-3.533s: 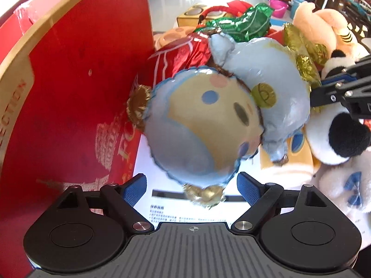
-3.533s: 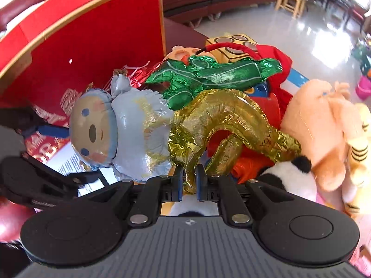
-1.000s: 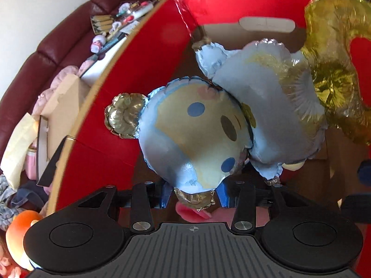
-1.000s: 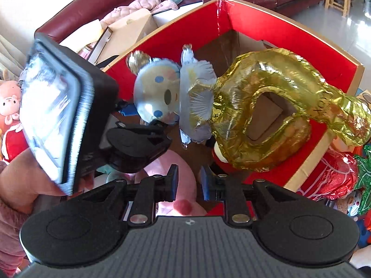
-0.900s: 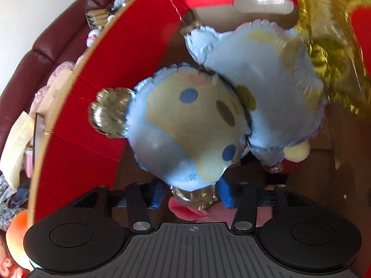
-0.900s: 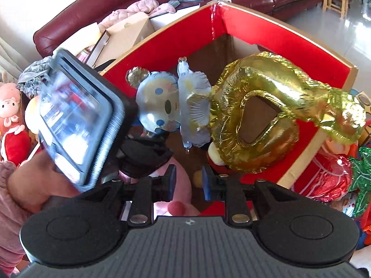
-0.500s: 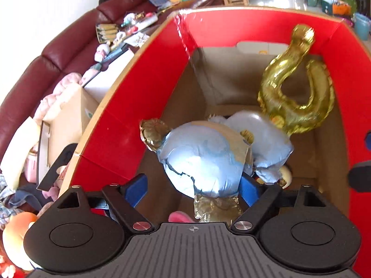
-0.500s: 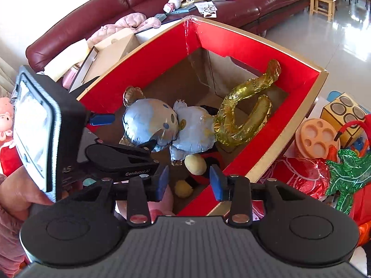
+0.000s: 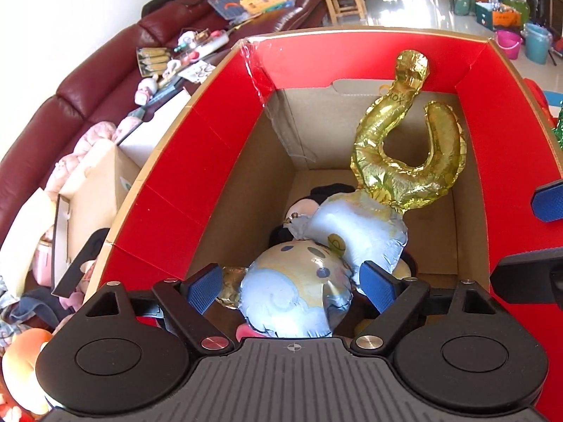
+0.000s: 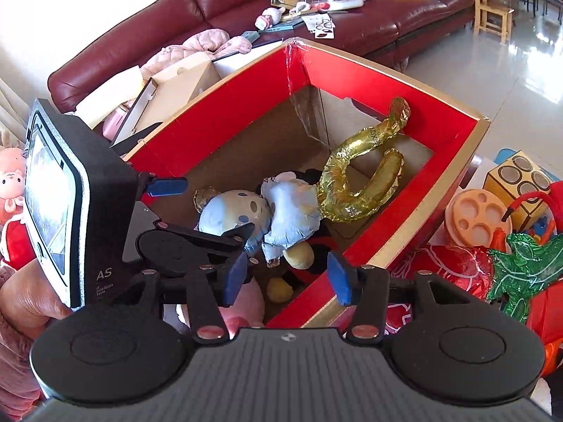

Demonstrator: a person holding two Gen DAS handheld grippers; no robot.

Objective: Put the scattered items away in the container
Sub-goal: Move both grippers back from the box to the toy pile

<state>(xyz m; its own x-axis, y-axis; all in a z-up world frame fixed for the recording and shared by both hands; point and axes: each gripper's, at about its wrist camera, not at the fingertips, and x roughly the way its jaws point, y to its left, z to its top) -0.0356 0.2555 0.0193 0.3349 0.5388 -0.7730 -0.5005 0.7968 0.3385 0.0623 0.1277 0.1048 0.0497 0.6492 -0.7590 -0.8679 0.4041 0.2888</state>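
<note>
Lying in one red box (image 9: 218, 161): two foil balloons (image 9: 404, 161); both tools (image 10: 286, 277) spread, empty.

A large red cardboard box (image 10: 404, 211) with a plain brown interior stands open on the glossy tiled floor (image 10: 492, 81), close to a maroon leather sofa (image 10: 369, 17). Beside its right wall, the floor carries a red foil balloon (image 10: 454, 267), a green foil balloon (image 10: 524, 260) and a yellow toy block with round holes (image 10: 517, 176).
</note>
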